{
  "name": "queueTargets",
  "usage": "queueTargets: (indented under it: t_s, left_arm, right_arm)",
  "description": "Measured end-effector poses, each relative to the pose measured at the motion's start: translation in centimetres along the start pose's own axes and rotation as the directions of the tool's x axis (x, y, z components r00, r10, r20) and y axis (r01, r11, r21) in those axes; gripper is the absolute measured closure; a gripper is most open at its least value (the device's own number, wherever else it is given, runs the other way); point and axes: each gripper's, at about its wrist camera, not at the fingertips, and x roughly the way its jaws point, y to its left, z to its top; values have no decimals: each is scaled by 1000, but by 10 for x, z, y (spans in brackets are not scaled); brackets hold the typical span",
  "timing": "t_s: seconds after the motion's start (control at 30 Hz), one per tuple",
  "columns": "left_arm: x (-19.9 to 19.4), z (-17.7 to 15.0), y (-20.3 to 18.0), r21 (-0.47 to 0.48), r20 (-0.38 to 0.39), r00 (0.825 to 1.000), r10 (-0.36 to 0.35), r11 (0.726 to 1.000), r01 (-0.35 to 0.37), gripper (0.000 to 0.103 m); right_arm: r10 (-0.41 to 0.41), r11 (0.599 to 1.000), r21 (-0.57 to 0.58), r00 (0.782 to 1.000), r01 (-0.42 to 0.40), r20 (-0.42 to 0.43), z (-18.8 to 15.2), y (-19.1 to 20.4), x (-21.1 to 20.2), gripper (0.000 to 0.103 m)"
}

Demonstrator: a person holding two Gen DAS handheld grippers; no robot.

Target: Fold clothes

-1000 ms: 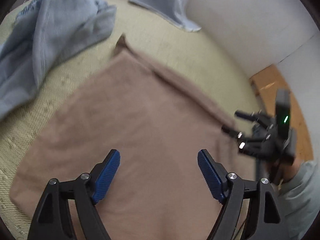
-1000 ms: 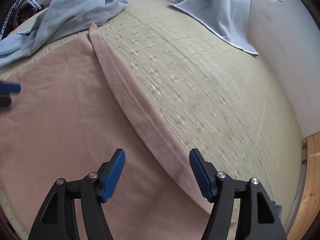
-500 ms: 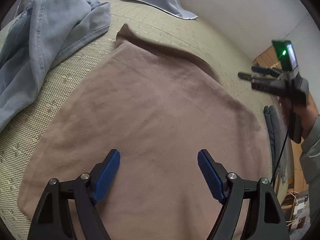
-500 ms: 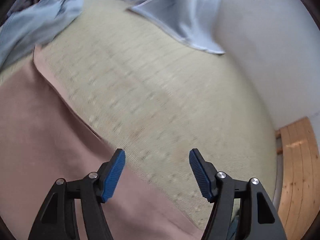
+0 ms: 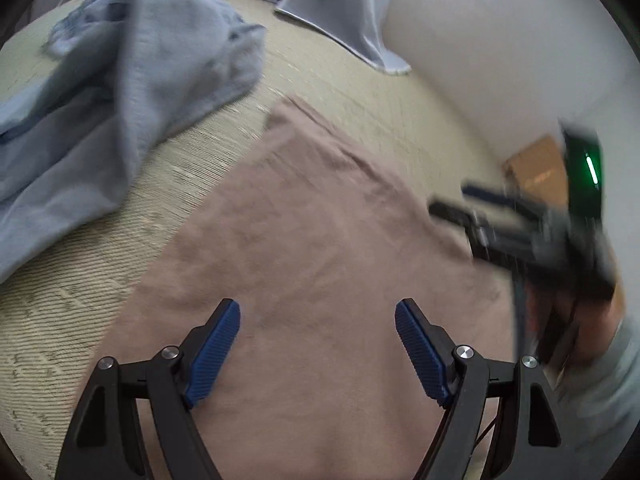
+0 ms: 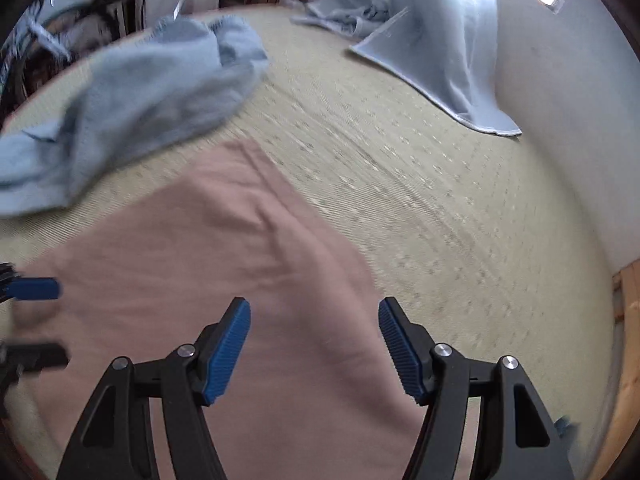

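Lying at far left: rumpled pale blue denim garment (image 5: pixel 120 92), on the woven straw-coloured mat (image 5: pixel 80 280), just beside the far corner of the brown cloth.
Centre: flat dusty-brown fabric garment (image 5: pixel 312 264), spread on the mat, one long fold ridge running along its right edge in the right wrist view.
Left gripper (image 5: pixel 318 354): blue ribbed fingers (image 5: pixel 212 354) spread wide, hovering above the brown garment, nothing between them.
Right gripper (image 6: pixel 314 350): blue fingers (image 6: pixel 226 350) released, gap empty, poised over the brown garment's right edge and the mat; blurred in the left wrist view, green light lit on its body.
Far right: light blue cloth (image 6: pixel 448 52) draped by the white wall (image 6: pixel 568 140); strip of wooden floor (image 6: pixel 628 320) beyond the mat.
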Motion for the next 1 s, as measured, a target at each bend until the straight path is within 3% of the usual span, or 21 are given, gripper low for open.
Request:
queueTargets:
  t_s: [0.17, 0.33, 0.5, 0.63, 0.73, 0.8, 0.83, 0.87, 1.0]
  left_arm:
    - [-47, 10, 37, -115, 73, 996, -41, 992, 50, 20]
    - [-83, 9, 77, -209, 135, 991, -12, 977, 40, 20]
    - [-96, -10, 109, -288, 105, 994, -22, 956, 51, 20]
    - [-85, -26, 126, -364, 49, 994, -94, 926, 105, 20]
    - [-76, -30, 131, -397, 23, 987, -158, 905, 154, 20]
    - [-73, -30, 128, -392, 25, 984, -175, 904, 170, 20]
    - [-72, -29, 125, -384, 29, 984, -178, 906, 176, 20]
    - [-71, -28, 122, -376, 34, 983, -182, 909, 181, 20]
    - [-66, -29, 114, -361, 25, 978, -207, 911, 202, 20]
  right_arm:
    - [4, 1000, 4, 996, -4, 87, -33, 50, -42, 32]
    - [37, 998, -52, 988, -29, 148, -63, 133, -65, 32]
    - [62, 979, -205, 977, -19, 203, -75, 224, -69, 32]
    - [28, 928, -369, 974, 59, 226, -75, 278, -58, 33]
    - [32, 904, -424, 977, 61, 209, -73, 293, -49, 37]
    - [35, 896, -440, 980, 56, 197, -72, 298, -43, 49]
    - [40, 904, -425, 981, 46, 192, -70, 296, -42, 63]
    - [39, 914, -403, 981, 43, 192, -68, 292, -41, 66]
    - [23, 933, -357, 981, 49, 193, -63, 284, -38, 66]
